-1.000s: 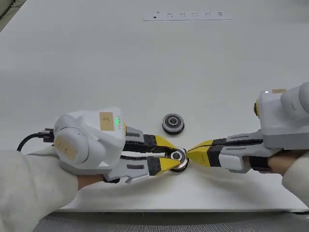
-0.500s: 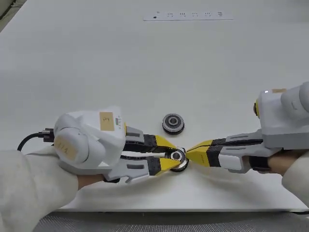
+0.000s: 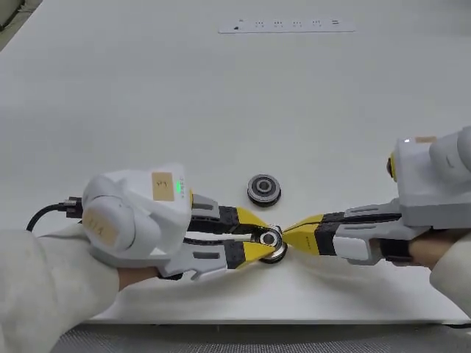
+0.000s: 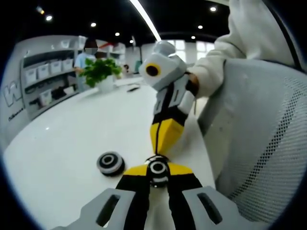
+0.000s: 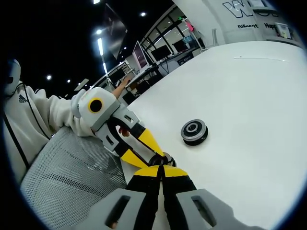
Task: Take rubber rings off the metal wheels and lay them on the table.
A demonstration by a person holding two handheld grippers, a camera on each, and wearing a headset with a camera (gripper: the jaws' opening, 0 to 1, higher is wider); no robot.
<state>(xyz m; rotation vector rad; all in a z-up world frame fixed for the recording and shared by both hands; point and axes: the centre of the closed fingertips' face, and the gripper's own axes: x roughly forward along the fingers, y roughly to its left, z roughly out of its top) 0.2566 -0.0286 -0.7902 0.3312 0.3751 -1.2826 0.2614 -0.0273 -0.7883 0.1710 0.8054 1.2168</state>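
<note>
A metal wheel (image 3: 271,239) with a black rubber ring sits near the table's front edge, held between the yellow jaws of my left gripper (image 3: 263,243), which is shut on it from the left. The left gripper view has the same wheel (image 4: 158,168) between its jaws. My right gripper (image 3: 287,236) comes in from the right with its jaws shut, their tips pinching the wheel's rubber rim (image 5: 167,160). A second wheel (image 3: 263,188) with its black ring on lies flat just behind them, also seen in both gripper views (image 4: 111,163) (image 5: 194,131).
The white table (image 3: 221,103) stretches far back, with a printed strip (image 3: 285,25) at its far edge. Its front edge runs just under both grippers. A grey mesh chair (image 5: 62,177) stands by that front edge. A cable (image 3: 44,212) trails from the left gripper.
</note>
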